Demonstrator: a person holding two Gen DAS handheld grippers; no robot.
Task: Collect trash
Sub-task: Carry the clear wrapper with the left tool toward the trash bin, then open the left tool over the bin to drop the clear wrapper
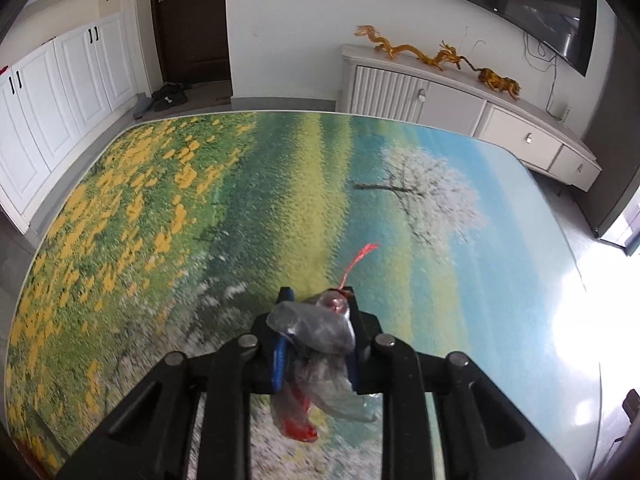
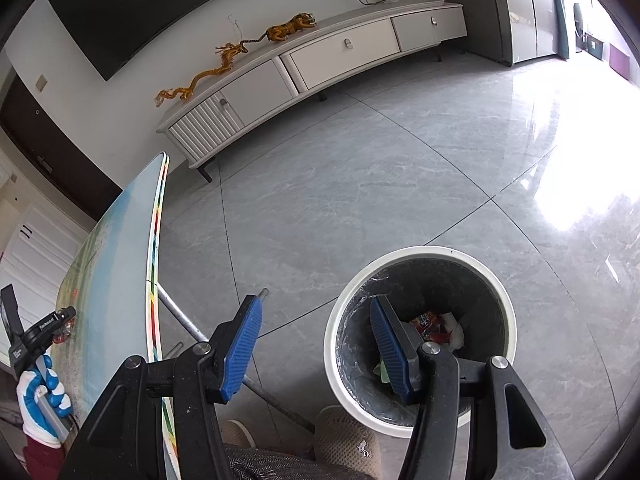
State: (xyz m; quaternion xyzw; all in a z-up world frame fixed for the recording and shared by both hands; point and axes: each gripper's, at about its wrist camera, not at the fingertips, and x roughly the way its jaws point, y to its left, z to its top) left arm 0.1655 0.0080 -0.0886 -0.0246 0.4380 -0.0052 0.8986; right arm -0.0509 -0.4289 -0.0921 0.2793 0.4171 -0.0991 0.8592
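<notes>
My left gripper (image 1: 318, 294) is shut on a crumpled clear plastic wrapper with red bits (image 1: 320, 332) and holds it above the table with the landscape print (image 1: 240, 200). The wrapper hangs down between the blue pads. My right gripper (image 2: 314, 310) is open and empty, off the table's right side, above the floor. Its right finger reaches over a white round trash bin (image 2: 502, 280) on the floor. The bin holds a red wrapper (image 2: 430, 322) and white paper (image 2: 456, 330). The left gripper also shows in the right wrist view (image 2: 66, 314), held by a blue-and-white gloved hand.
A white TV cabinet (image 2: 344, 46) with golden dragon and tiger figures (image 1: 420, 54) stands along the far wall under a TV. White cupboards (image 1: 60, 96) are on the left. The grey tiled floor (image 2: 360, 184) spreads around the bin. Slippers (image 2: 348, 440) are below the right gripper.
</notes>
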